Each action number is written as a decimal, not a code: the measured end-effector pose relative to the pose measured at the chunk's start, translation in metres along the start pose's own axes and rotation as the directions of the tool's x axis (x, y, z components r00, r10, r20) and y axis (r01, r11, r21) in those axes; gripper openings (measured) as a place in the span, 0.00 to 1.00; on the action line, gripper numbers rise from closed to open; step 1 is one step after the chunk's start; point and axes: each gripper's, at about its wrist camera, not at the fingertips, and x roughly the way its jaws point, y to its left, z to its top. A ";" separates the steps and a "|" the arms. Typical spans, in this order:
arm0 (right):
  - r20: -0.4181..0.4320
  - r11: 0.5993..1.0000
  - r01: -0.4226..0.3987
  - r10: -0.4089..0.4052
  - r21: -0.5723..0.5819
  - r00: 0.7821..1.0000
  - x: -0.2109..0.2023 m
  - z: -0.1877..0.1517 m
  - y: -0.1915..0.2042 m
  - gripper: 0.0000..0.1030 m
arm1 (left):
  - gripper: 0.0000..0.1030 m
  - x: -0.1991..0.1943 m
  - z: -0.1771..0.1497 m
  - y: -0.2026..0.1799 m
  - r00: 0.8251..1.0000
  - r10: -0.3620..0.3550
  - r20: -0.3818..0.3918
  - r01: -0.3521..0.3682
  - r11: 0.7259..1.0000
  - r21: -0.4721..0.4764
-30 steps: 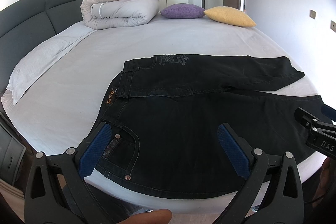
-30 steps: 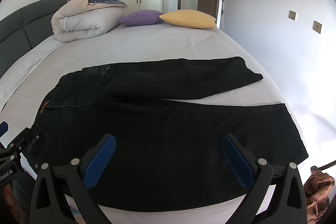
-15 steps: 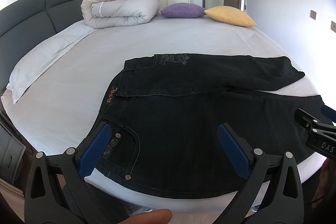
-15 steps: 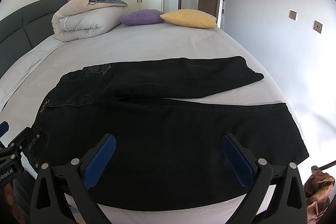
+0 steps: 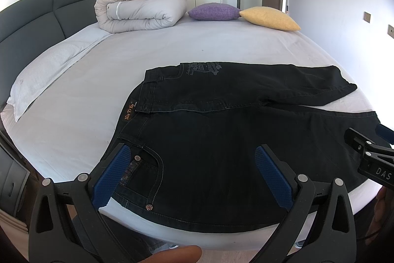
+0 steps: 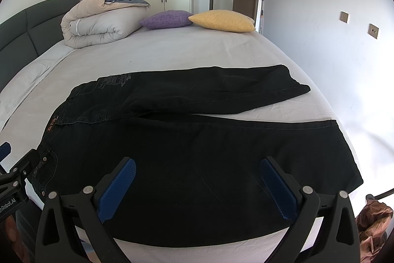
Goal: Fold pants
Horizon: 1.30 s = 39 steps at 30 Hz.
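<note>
The black denim pants [image 5: 221, 144] lie flat near the front edge of the bed [image 5: 172, 48], long axis running left to right: waistband with its orange label at the left, hems at the right, legs splayed in a narrow V. The left tongs [image 5: 194, 171] and right tongs [image 6: 197, 186] hover above the near leg, ribbed blue pads wide apart, holding nothing.

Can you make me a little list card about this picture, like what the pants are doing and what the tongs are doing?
pants: black jeans spread flat on the bed, legs apart, not folded yet
waist end: on the left, near the left tongs
leg ends: on the right
left tongs: open, holding nothing
right tongs: open, holding nothing
far end of bed: rolled blanket, purple pillow, yellow pillow
</note>
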 end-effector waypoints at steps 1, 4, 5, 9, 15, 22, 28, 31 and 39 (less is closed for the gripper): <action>-0.001 1.000 0.001 -0.001 -0.001 1.000 0.000 -0.001 0.001 1.00 | 1.00 0.000 0.000 0.000 1.000 0.000 0.000 0.000 1.000 0.000; -0.001 1.000 0.001 -0.001 -0.002 1.000 0.000 -0.003 0.003 1.00 | 1.00 0.001 -0.001 0.000 1.000 0.000 -0.001 0.000 1.000 0.000; -0.001 1.000 -0.001 0.001 -0.002 1.000 0.001 -0.003 0.003 1.00 | 1.00 0.001 -0.001 0.000 1.000 0.000 -0.001 0.000 1.000 0.000; -0.005 1.000 -0.002 0.002 -0.003 1.000 0.001 -0.005 0.006 1.00 | 1.00 0.001 -0.001 0.000 1.000 -0.001 -0.002 0.001 1.000 -0.001; -0.008 1.000 -0.005 0.005 -0.004 1.000 0.001 -0.006 0.007 1.00 | 1.00 0.004 -0.007 0.001 1.000 -0.007 -0.002 0.007 1.000 -0.002; -0.014 1.000 -0.009 0.009 -0.004 1.000 0.002 -0.007 0.008 1.00 | 1.00 0.007 -0.006 0.004 1.000 -0.010 -0.006 0.010 1.000 -0.006; -0.021 1.000 -0.022 0.022 -0.017 1.000 0.005 -0.003 0.008 1.00 | 1.00 0.005 -0.010 -0.002 0.993 0.101 0.065 -0.106 0.991 0.076; -0.027 0.999 -0.036 0.035 -0.029 0.999 0.009 -0.001 0.009 1.00 | 1.00 0.004 -0.010 0.000 0.982 0.153 0.115 -0.166 0.980 0.108; -0.012 0.964 -0.214 0.215 -0.159 0.977 0.035 0.042 0.008 1.00 | 1.00 0.027 0.019 0.040 0.956 0.224 0.190 -0.252 0.958 0.137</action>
